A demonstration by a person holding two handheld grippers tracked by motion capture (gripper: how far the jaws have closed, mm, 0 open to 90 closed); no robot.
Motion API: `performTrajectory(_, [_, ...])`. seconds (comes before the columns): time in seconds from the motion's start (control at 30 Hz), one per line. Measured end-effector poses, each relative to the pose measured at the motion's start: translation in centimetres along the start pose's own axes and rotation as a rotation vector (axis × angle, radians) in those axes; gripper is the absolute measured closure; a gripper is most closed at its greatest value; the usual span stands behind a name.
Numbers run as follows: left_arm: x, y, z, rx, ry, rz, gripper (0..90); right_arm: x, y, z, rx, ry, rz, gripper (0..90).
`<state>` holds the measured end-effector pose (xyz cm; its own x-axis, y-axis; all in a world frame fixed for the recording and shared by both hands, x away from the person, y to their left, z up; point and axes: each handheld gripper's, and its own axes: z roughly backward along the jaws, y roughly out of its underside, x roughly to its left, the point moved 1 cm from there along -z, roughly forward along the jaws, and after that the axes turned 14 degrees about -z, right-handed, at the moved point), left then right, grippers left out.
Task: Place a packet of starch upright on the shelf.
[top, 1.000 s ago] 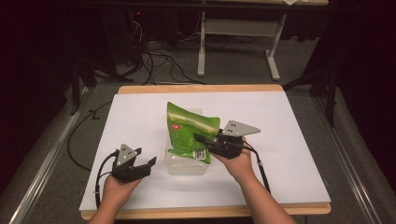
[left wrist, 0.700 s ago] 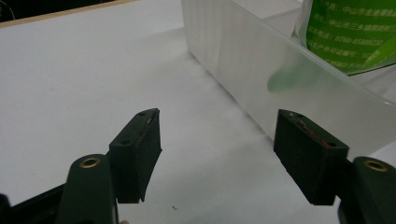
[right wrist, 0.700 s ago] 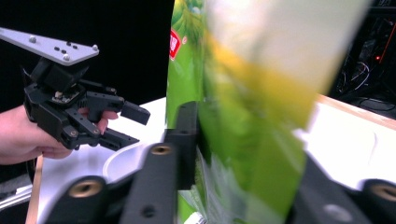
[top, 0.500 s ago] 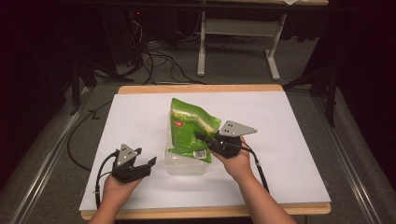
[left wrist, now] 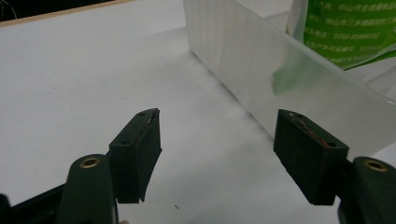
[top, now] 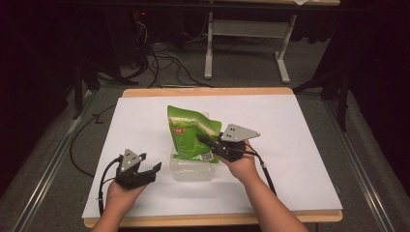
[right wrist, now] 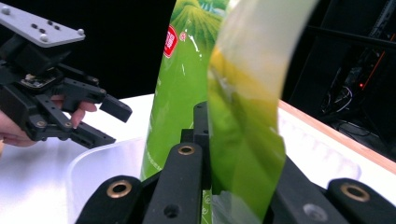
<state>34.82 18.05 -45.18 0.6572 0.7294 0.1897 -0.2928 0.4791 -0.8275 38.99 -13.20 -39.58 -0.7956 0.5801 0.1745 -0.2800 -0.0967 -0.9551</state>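
Currently, a glossy green plastic snack pouch [top: 190, 134] is gripped by the right gripper [top: 204, 140], whose jaws have just been closing and are now clamped on the pouch's right-hand edge, as is confirmed in the right gripper view, where the green film [right wrist: 243, 130] is pinched between the black jaws. The pouch is seen at the centre of the high view, its lower end resting in or just over a clear rectangular plastic container [top: 192, 168] that stands on the white worktop [top: 300, 145]. Its long axis is judged to run from the container at the lower centre of the frame up toward the upper centre, tilted slightly to the upper left, with the printed face turned toward the camera and the barcode end lowest. The left gripper [top: 155, 169] is held at the lower left of the frame, just beside the container's left wall but apart from it; its jaws stand wide open with nothing between them, and the frosted wall [left wrist: 280, 65] is seen ahead of them in the left gripper view. As far as can be judged, the grasp has been secured, while seating the pouch fully into the container, or lifting it clear, is left undone; which of the two is intended cannot be told.
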Motion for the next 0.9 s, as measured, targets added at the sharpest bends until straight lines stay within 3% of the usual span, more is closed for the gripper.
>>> performTrajectory(0.2, [-0.1, 0.0, -0.1, 0.005, 0.005, -0.005, 32.5, 0.6, 0.8, 0.2, -0.011, -0.017, -0.015, 86.8])
performTrajectory(0.5, [-0.4, -0.1, -0.2, 0.008, 0.005, -0.01, 32.5, 1.3, 2.2, -0.2, 0.044, 0.0, -0.078, 86.8])
performTrajectory(0.77, [-0.4, -0.1, -0.2, 0.009, 0.005, -0.007, 32.5, 0.4, 2.3, -0.3, 0.071, -0.01, -0.174, 86.8])
performTrajectory(0.87, [-0.4, -0.1, -0.2, 0.009, 0.005, -0.006, 32.5, 0.4, 2.3, -0.2, 0.077, -0.013, -0.18, 86.8])
performTrajectory(0.9, [-0.4, -0.1, -0.2, 0.01, 0.006, -0.006, 32.5, 0.6, 2.2, -0.2, 0.083, -0.023, -0.211, 86.8])
